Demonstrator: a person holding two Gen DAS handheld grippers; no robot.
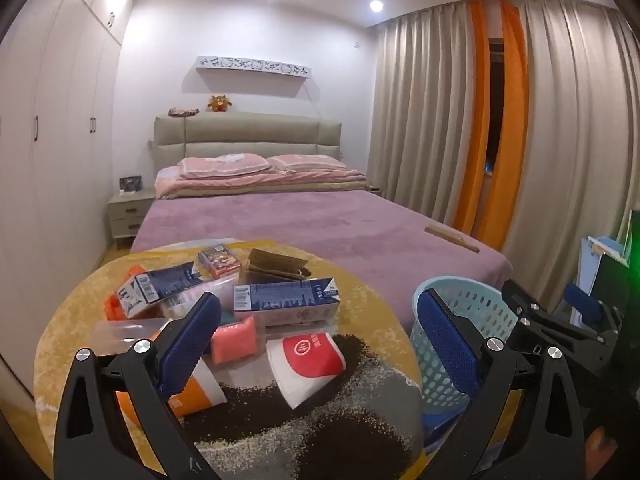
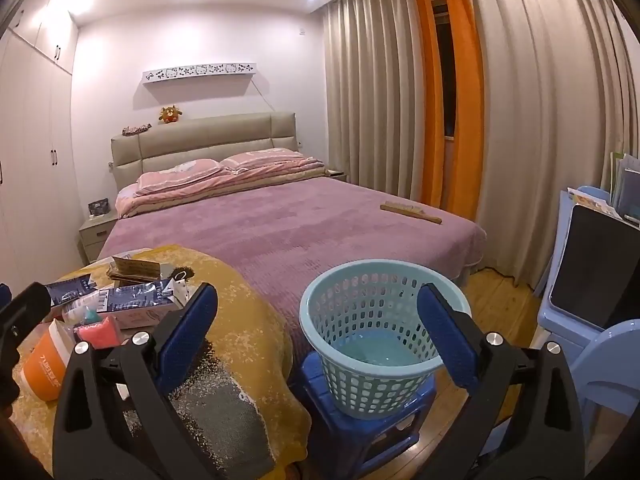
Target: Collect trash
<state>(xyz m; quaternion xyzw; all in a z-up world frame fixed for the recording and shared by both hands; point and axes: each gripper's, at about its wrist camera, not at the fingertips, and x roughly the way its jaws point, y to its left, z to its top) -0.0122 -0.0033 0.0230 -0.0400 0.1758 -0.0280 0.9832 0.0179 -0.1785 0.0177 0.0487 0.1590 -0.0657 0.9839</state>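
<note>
A round table under a yellow cloth [image 1: 80, 312] carries the trash: a red-and-white paper cup [image 1: 308, 356] on its side, an orange cup [image 1: 200, 392], a pink packet [image 1: 234, 340], two blue-and-white cartons [image 1: 288, 300] [image 1: 160, 288], a small card box [image 1: 219, 260] and brown cardboard [image 1: 276, 266]. My left gripper [image 1: 318, 300] hovers open over this pile, holding nothing. A light-blue perforated basket [image 2: 360, 384] stands on a blue stool [image 2: 360, 424] right of the table and looks empty. My right gripper [image 2: 318, 292] is open in front of the basket, nothing between its fingers.
Behind the table is a bed [image 2: 280, 224] with a purple cover and a wooden brush [image 2: 412, 213] on it. Blue plastic furniture [image 2: 600, 360] with a dark panel [image 2: 592, 268] stands at the right. Curtains line the right wall, wardrobes the left.
</note>
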